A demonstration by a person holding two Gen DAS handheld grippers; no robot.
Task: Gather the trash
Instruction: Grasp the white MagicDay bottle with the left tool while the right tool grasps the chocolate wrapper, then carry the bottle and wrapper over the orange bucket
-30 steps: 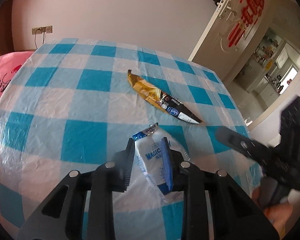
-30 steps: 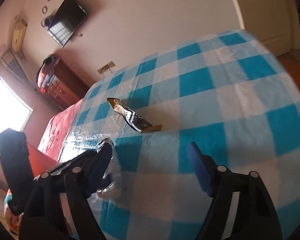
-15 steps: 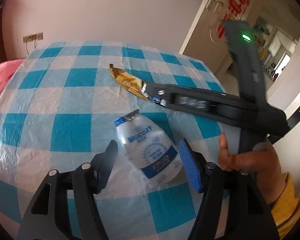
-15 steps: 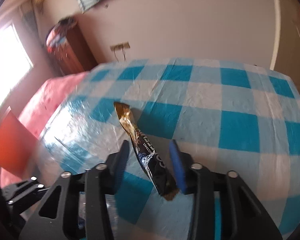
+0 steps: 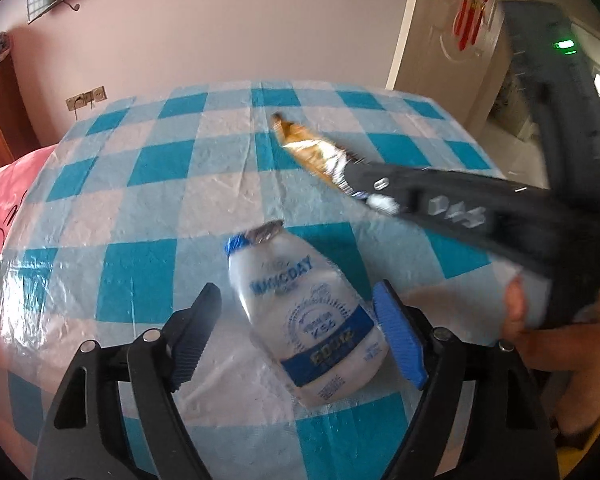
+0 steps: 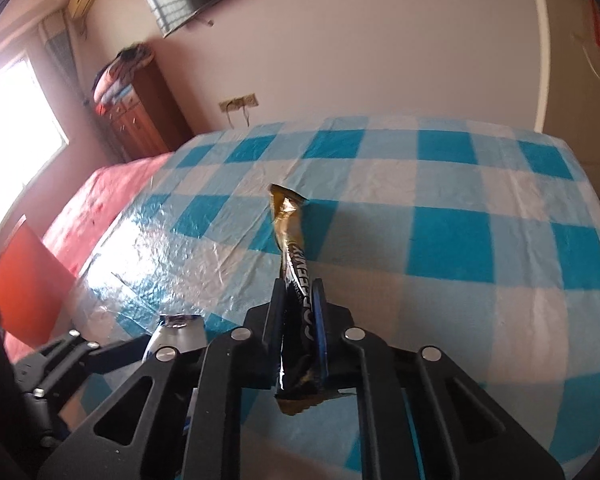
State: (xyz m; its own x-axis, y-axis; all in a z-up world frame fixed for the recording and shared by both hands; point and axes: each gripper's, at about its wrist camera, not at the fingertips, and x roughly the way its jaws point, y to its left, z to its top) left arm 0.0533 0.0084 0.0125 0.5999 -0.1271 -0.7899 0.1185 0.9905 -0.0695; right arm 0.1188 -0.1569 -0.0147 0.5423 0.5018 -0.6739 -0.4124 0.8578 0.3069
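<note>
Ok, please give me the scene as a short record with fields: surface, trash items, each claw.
surface: checked cloth
sachet: pinched in right claw, jaws just closed
bottle: lying on cloth, between left claw's pads, not pressed
left claw: open, jaws just opened

L gripper (image 5: 296, 328) jaws opened, released white pouch (image 5: 312, 320); R gripper (image 6: 300, 312) jaws closed on gold sachet (image 6: 294, 264).
</note>
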